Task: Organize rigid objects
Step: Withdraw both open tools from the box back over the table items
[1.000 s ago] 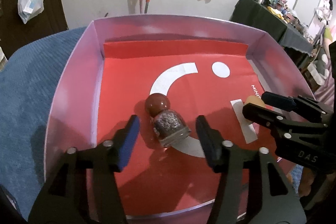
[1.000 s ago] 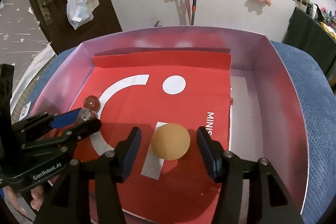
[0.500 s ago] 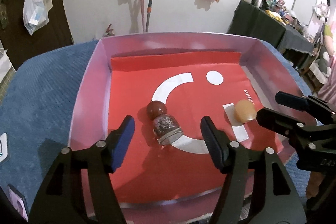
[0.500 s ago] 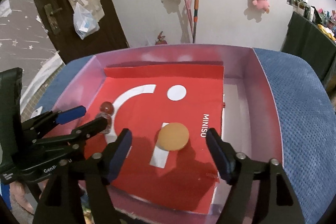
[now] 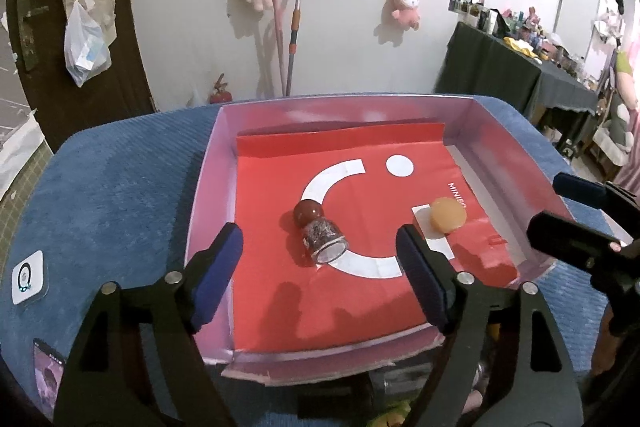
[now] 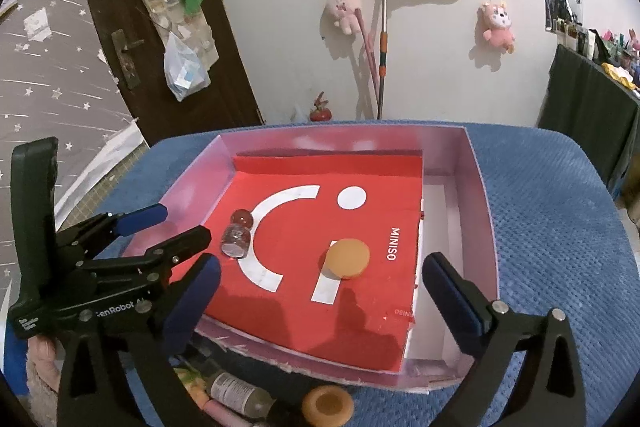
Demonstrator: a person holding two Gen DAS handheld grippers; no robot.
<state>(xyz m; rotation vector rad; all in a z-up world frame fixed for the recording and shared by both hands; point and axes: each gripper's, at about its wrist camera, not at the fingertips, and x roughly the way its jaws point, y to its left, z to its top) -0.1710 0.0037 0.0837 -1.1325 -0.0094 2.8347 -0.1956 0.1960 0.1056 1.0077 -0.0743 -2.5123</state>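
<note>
Both hand-held grippers, left (image 5: 320,277) and right (image 6: 320,301), wide open, empty. Risk: round-capped bottle (image 5: 320,233) lying near tray (image 5: 208,203) left wall could roll if nudged.

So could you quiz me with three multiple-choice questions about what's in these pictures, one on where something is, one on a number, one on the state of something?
1. Where does the orange disc lie?
A. on the blue cloth outside the box
B. on the red sheet inside the box
C. between the right gripper's fingers

2. How many pink plush toys hang on the wall?
A. two
B. four
C. none

3. How is the small bottle with the dark red round cap?
A. standing upright
B. lying on its side
C. held in the left gripper

Answers:
1 B, the disc rests on the red sheet inside the box.
2 A, one plush hangs left of the mop poles and one plush right of them.
3 B, it lies flat, while the left gripper and right gripper are open and empty.
</note>
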